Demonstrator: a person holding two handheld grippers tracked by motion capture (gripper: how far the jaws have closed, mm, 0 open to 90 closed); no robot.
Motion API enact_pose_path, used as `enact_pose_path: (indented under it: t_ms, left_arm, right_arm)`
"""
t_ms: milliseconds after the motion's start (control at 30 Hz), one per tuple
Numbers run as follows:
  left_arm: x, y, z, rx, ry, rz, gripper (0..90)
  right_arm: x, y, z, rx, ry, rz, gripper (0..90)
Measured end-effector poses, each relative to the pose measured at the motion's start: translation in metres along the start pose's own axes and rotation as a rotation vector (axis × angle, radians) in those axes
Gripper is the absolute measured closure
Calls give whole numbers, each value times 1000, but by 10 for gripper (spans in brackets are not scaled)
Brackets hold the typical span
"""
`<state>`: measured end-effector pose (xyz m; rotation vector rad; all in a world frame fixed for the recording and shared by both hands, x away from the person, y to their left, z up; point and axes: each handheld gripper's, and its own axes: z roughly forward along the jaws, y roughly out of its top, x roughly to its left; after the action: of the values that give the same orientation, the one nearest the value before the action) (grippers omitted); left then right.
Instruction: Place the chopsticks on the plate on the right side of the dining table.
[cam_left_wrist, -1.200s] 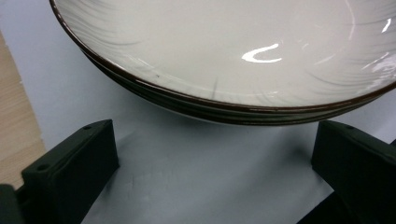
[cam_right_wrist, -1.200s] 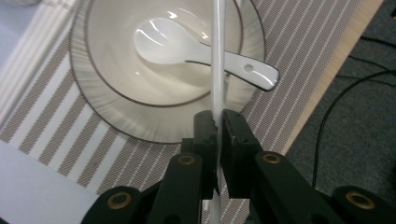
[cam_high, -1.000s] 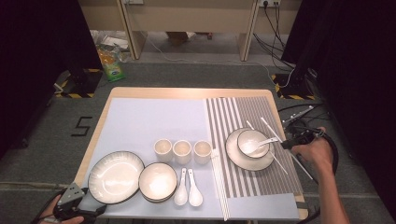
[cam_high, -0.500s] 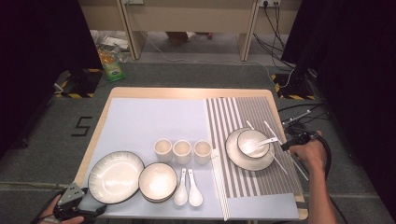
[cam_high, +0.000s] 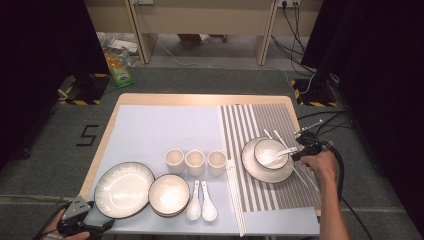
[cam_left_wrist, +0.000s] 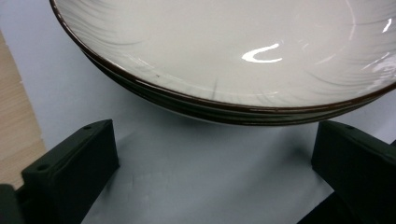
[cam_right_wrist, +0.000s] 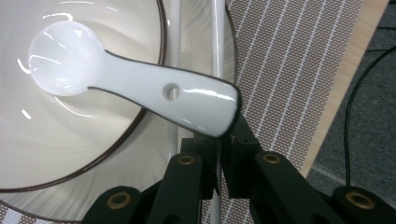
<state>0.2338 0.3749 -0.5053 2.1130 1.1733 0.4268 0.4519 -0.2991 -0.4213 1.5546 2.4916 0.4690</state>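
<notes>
Right gripper view shows the right claw (cam_right_wrist: 219, 140) pinching the spoon (cam_right_wrist: 135, 86) handle, its scoop over the bowl (cam_right_wrist: 56, 154). Lower gently until the scoop rests inside, then release; left claw (cam_left_wrist: 210, 172) sits spread beside the plate (cam_left_wrist: 224, 56).

A cream plate (cam_left_wrist: 224, 51) with a dark brown rim sits on a pale blue mat (cam_left_wrist: 201, 177). The left gripper (cam_left_wrist: 215, 163) has its jaws spread wide just short of the plate's near edge, with nothing between them.

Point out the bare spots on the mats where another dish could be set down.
Free: the light blue mat behind the three cups, and the striped mat behind the plate. Crowded: the front edge, with large plate, bowl, spoons and chopsticks.
</notes>
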Motion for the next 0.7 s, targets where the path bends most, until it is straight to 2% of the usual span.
enact_pose_path:
  t_ms: [200, 233, 333, 433, 600, 700]
  left_arm:
    - [0, 0, 0, -2, 4, -1, 0]
    - [0, 0, 0, -2, 2, -1, 0]
    - [0, 0, 0, -3, 5, -1, 0]
    - [0, 0, 0, -4, 5, -1, 0]
    - [0, 0, 0, -3, 5, -1, 0]
    - [0, 0, 0, -3, 5, -1, 0]
  right_arm:
    - [1, 3, 3, -10, -16, -3, 848]
    - [0, 3, 3, -9, -19, -18, 848]
    - [2, 4, 3, -5, -25, -10, 847]
    - [5, 5, 3, 4, -43, -36, 847]
    - [7, 6, 4, 9, -62, -45, 841]
    - [8, 6, 3, 6, -58, -51, 835]
